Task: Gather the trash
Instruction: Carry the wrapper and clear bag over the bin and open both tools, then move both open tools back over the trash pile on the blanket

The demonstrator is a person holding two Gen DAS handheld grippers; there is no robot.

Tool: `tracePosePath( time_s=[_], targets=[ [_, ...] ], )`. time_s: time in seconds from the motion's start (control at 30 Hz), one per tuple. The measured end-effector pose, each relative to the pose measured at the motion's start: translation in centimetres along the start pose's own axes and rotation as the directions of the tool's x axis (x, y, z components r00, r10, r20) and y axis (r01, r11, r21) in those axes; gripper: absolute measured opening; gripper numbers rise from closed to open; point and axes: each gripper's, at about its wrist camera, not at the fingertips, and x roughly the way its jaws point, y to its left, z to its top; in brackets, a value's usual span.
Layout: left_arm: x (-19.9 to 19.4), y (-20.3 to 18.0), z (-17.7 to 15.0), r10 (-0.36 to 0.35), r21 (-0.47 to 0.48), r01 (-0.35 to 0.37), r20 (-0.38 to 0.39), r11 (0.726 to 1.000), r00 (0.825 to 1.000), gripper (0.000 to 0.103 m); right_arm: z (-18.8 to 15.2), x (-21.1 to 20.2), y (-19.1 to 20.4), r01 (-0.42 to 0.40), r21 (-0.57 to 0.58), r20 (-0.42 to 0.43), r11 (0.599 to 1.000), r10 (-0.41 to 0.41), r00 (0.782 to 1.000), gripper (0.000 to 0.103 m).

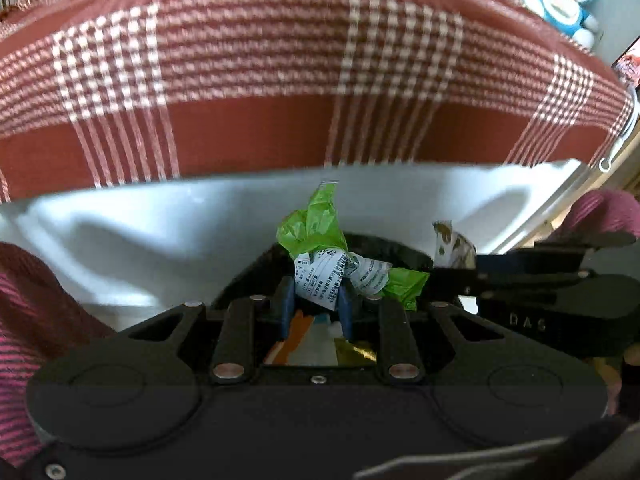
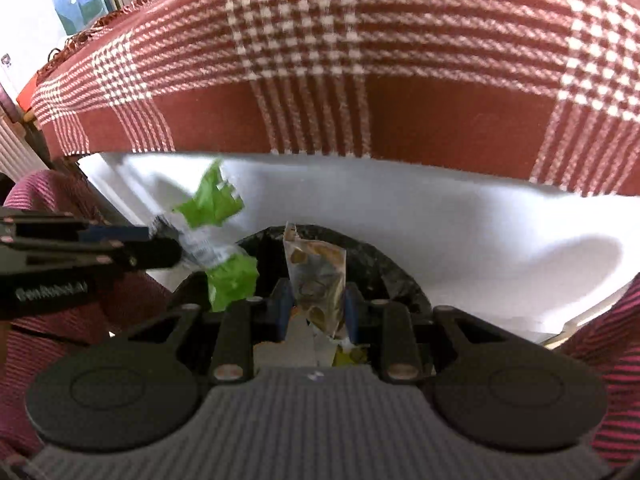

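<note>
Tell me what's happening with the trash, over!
Left gripper shut on green wrapper. Right gripper shut on clear snack packet. Both over black-lined bin. Nothing blocking, over.

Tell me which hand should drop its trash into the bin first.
Either, but right looks slightly better: its gold wrapper hangs centred over the black-lined bin, while the left gripper's green wrapper sits nearer the bin's edge.
</note>
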Motion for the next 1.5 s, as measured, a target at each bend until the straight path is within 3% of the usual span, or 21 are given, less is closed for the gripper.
tracePosePath(
  time_s=[0.3,0.6,0.67,0.73,1.2,1.4,1.5],
  targets=[
    [1.3,0.4,-0.3,0.012,0.003,-0.012,-0.059,1.000,0.998,0.022,-0.2,0.8,0.1,-0.004,-0.004,-0.020,1.000,0.004,1.000,0.035],
    [1.6,0.1,-0.1,0.010,0.012,-0.010,-0.068,1.000,0.998,0.024,-0.1,0.9,0.1,-0.007,0.001,-0.026,1.000,0.007,1.000,0.042],
    [1.5,0.1,-0.1,0.011,0.011,-0.011,-0.065,1.000,0.998,0.032,-0.1,0.9,0.1,-0.009,0.002,-0.025,1.000,0.009,1.000,0.044],
    [1.4,0.1,-0.1,0.015,0.012,-0.015,-0.058,1.000,0.998,0.040,-0.1,0.9,0.1,-0.010,0.004,-0.022,1.000,0.010,1.000,0.056],
    [0.0,0.2,0.6,0.037,0.022,-0.036,-0.021,0.999,0.999,0.059,0.5,-0.2,0.3,-0.003,-0.010,0.010,1.000,0.003,1.000,0.064],
    [-2.6,-0.1,2.2,0.033,0.060,-0.037,0.063,0.998,0.997,0.078,2.4,-2.8,0.4,-0.011,-0.029,0.079,1.000,0.013,0.997,0.065],
    [-4.6,-0.3,3.8,0.012,0.095,-0.026,0.143,0.995,0.990,0.081,4.1,-4.9,0.5,-0.023,-0.056,0.137,0.998,0.031,0.990,0.065]
  ],
)
